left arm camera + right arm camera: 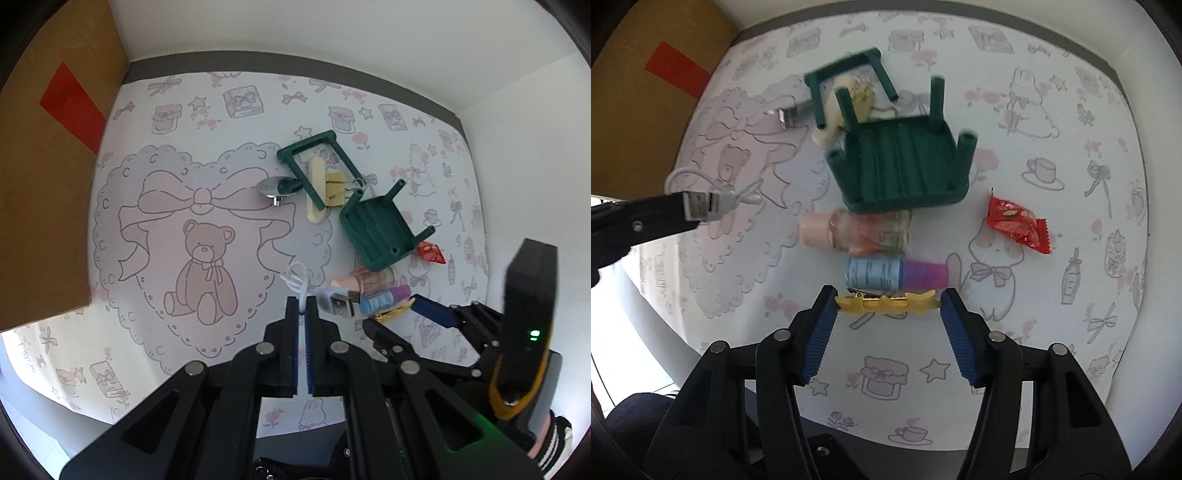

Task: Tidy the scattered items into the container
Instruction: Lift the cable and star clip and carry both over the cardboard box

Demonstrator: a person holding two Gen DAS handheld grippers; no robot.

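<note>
My left gripper is shut on a thin white USB cable, and its silver plug sticks out to the right of the tips. In the right wrist view the same plug hangs over the mat at the left. My right gripper points down at the mat, its blue pads meeting both ends of a yellow star hair clip that lies flat. The cardboard box with red tape stands at the left edge, its opening hidden.
On the patterned mat lie an upturned green toy chair, a green frame, a pink-capped bottle, a blue-and-purple tube, a red snack packet, a wooden stick, a yellow binder clip and a metal piece.
</note>
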